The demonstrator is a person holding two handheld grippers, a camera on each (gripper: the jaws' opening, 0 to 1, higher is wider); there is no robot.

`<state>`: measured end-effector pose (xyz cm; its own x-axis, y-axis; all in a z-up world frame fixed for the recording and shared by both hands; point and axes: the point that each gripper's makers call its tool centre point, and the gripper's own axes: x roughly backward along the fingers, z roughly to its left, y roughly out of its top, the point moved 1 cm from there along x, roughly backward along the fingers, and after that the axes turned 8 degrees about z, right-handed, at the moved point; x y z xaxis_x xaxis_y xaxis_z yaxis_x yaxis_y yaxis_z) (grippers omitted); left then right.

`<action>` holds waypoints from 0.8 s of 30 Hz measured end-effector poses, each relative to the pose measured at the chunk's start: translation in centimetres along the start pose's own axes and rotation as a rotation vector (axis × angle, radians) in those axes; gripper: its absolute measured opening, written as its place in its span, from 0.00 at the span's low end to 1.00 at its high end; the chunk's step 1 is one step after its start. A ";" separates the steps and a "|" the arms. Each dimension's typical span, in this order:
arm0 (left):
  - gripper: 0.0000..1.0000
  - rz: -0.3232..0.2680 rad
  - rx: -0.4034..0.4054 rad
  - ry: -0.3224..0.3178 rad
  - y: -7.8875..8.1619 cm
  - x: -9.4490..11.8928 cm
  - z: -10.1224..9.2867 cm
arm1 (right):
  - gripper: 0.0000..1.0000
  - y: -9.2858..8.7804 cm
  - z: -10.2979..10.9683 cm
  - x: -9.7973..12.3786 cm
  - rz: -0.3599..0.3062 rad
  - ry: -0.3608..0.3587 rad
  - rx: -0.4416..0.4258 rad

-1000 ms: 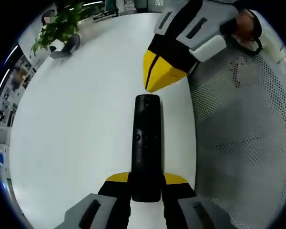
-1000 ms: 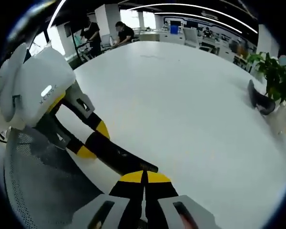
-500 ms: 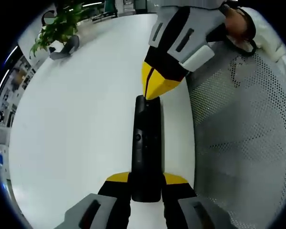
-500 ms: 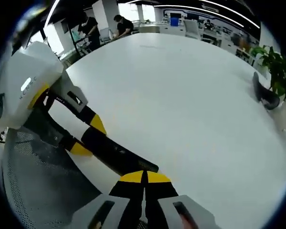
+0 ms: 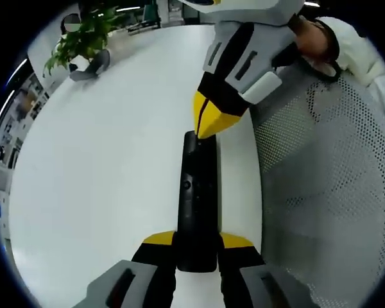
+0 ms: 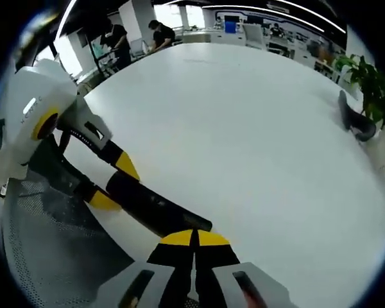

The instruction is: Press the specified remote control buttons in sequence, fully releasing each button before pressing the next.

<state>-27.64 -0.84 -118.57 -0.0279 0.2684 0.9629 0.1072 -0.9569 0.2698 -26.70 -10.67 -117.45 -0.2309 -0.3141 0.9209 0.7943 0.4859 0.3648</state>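
In the left gripper view, my left tool (image 5: 196,247) is clamped on the near end of the black remote control (image 5: 197,199), which runs straight ahead from the yellow tips and is held over the white worktop (image 5: 102,167), close to its edge beside a grey mesh chair (image 5: 327,192). My right tool (image 5: 208,125) comes in from the top with its yellow tips pressed together, the point touching the far end of the remote. I judge a press to be under way there; which button it is, and how many of the sequence are done, I cannot tell. The release and any later buttons remain. I cannot read any marking on the remote. A potted plant (image 5: 83,35) stands well away across the worktop.

In the right gripper view, my right tool (image 6: 194,239) has its tips together, resting at the end of the remote control (image 6: 151,206). My left tool (image 6: 109,179) grips the other end. Its white housing bears a small line of letters, too blurred to read.
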 end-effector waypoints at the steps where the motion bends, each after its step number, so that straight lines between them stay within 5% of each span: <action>1: 0.24 -0.004 0.000 0.001 0.0 0.0 0.0 | 0.00 0.0 0.0 0.0 0.000 -0.002 0.007; 18: 0.24 -0.175 0.008 0.001 -0.1 0.1 -0.2 | 0.00 0.1 0.0 0.0 -0.013 0.001 -0.001; 24: 0.24 -0.175 0.022 0.002 0.1 0.0 -0.2 | 0.00 0.1 0.1 0.0 -0.010 0.001 -0.008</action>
<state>-27.87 -0.92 -118.51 -0.0499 0.4303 0.9013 0.1224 -0.8930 0.4331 -26.67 -10.55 -117.41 -0.2385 -0.3199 0.9169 0.7960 0.4765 0.3733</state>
